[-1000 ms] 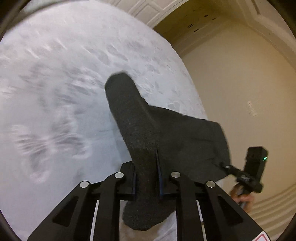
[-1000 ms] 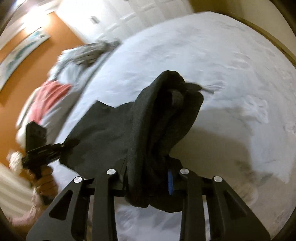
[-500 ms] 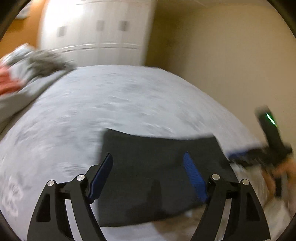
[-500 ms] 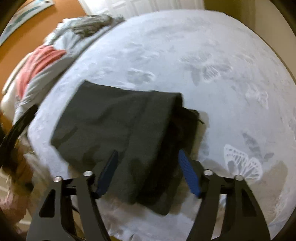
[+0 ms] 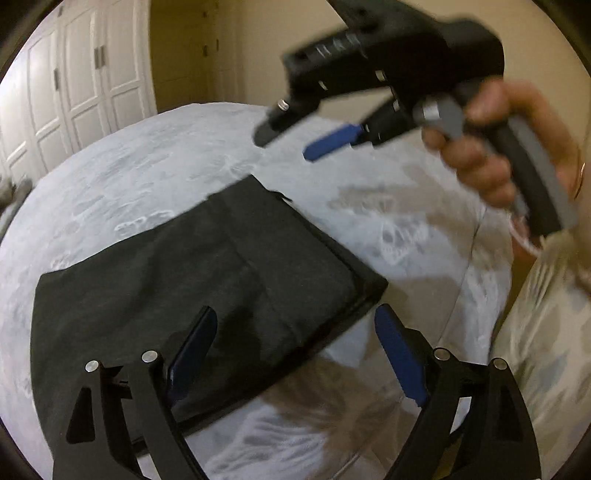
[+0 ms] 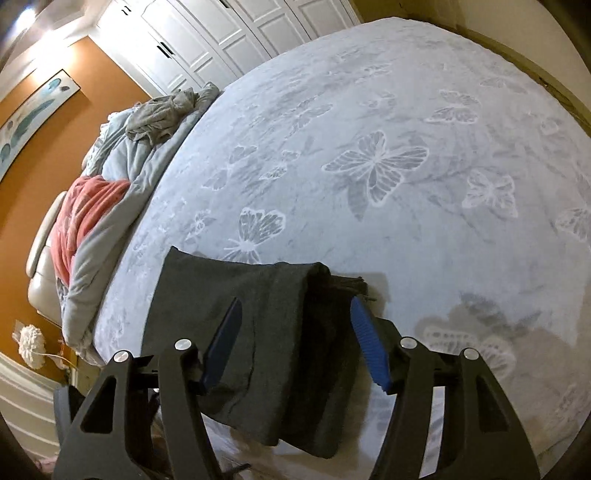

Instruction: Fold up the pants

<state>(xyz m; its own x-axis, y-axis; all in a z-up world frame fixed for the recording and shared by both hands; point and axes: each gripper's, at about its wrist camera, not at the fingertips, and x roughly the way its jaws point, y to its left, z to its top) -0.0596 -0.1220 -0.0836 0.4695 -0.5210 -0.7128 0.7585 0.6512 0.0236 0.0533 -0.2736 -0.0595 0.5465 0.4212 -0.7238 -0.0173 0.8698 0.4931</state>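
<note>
The dark grey pants (image 5: 192, 280) lie folded in a flat rectangle on the pale bed cover (image 5: 155, 162) near its front edge. They also show in the right wrist view (image 6: 258, 332). My left gripper (image 5: 295, 325) is open and empty, held just above the near edge of the pants. My right gripper (image 6: 295, 317) is open and empty over the pants' right end. In the left wrist view the right gripper (image 5: 291, 144) hangs in the air above the bed, held by a hand (image 5: 491, 147).
The bed cover (image 6: 388, 155) has a butterfly pattern. A heap of grey and red bedding (image 6: 110, 192) lies along the far left side. White wardrobe doors (image 6: 229, 33) stand behind the bed. An orange wall (image 6: 22, 155) is at the left.
Both grippers were shut on the pants a second ago and have let go. The pants now lie flat and folded. Both grippers have drawn back and up.
</note>
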